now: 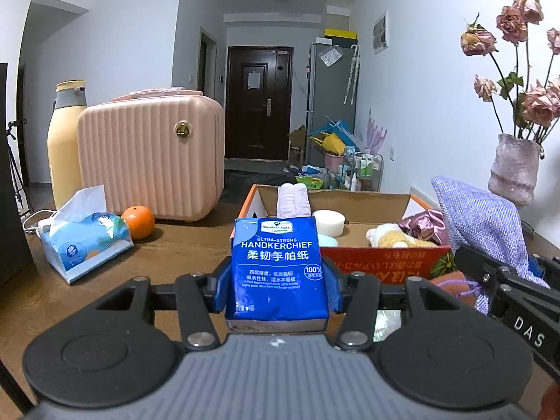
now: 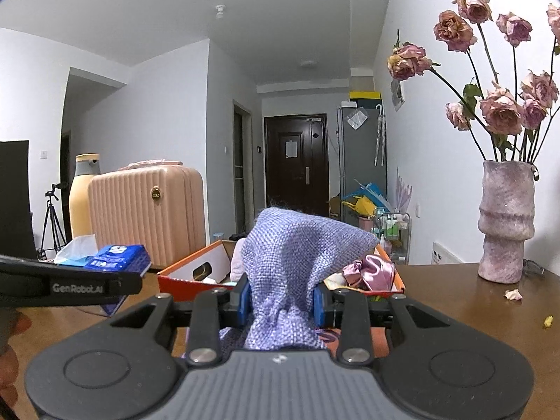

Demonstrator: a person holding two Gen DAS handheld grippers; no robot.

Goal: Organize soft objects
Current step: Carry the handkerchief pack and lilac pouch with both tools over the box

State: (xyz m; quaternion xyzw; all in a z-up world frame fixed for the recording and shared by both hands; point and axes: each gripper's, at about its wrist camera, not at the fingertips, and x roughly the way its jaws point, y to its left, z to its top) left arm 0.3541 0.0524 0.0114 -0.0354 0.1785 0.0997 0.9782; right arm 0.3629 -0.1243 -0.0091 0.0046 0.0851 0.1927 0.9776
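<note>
Your left gripper (image 1: 276, 280) squeezes a blue handkerchief pack (image 1: 276, 266) standing up between its fingers, just in front of the cardboard box (image 1: 381, 262) on the wooden table (image 1: 182, 241). Inside the box sit a plush toy (image 1: 395, 236), a white sponge (image 1: 328, 223) and a rolled towel (image 1: 293, 199). Your right gripper (image 2: 281, 301) is pinched on a purple woven pouch (image 2: 294, 245), held up near the box (image 2: 189, 273), with pink satin cloth (image 2: 371, 271) inside.

A brown wooden table (image 1: 196, 241) carries a cardboard box (image 1: 378, 262), tissue pack (image 1: 85, 245), orange (image 1: 139, 221), pink case (image 1: 150, 157) — and vase (image 2: 505, 224)
</note>
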